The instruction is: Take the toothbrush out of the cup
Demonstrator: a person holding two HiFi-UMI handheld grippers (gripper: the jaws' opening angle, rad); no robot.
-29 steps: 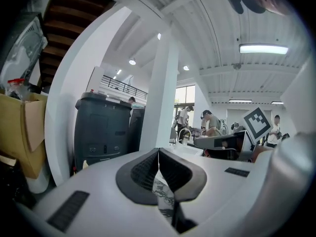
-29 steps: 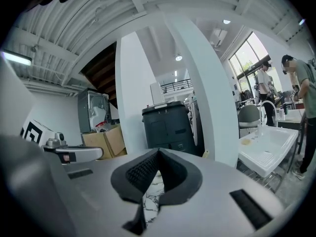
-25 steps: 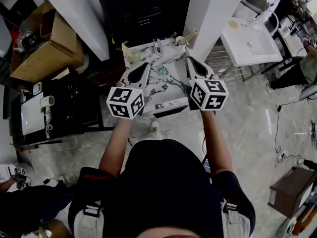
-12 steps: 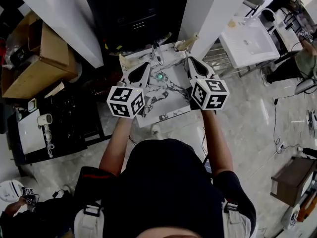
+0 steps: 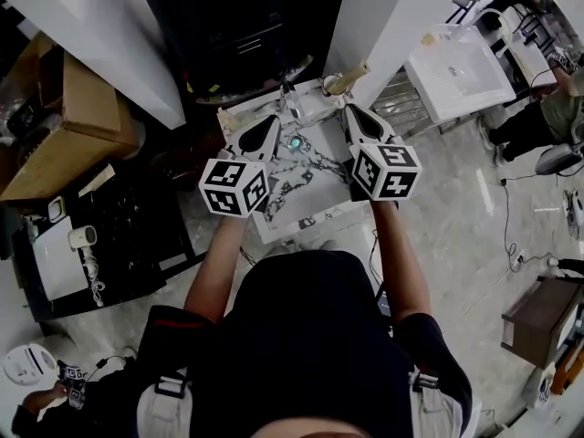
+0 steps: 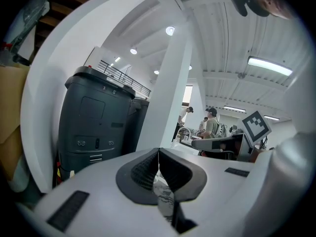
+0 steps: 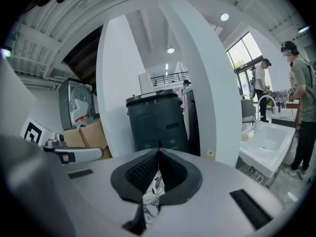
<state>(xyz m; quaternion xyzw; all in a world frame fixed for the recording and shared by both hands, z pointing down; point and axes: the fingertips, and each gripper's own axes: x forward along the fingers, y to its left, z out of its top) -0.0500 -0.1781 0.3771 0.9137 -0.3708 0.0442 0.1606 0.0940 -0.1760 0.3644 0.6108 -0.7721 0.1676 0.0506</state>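
Head view, with both gripper views. Left tongs (image 6: pixel 158 151) and right tongs (image 7: pixel 158 152) are each pressed together at the tips, with nothing between the ribbed pads. Both are held side by side over a small marble-veined worktop (image 5: pixel 315 167), the left over its left edge and the right over its right edge.

At the back right corner of the worktop stands the cup (image 5: pixel 337 84), just beside a white pillar (image 5: pixel 388 21). The toothbrush (image 5: pixel 355 72) is in the cup, leaning right toward the pillar. The right tongs are near the cup but apart from it; the left tongs are farther off.

A tap (image 5: pixel 290 101) rises at the back middle of the worktop, with a teal drain (image 5: pixel 294 141) in front of it, between the two tongs. A dark cabinet (image 7: pixel 155 120) stands behind the worktop. A white sink (image 5: pixel 456 67) lies to the right and a cardboard box (image 5: pixel 55 117) to the left.
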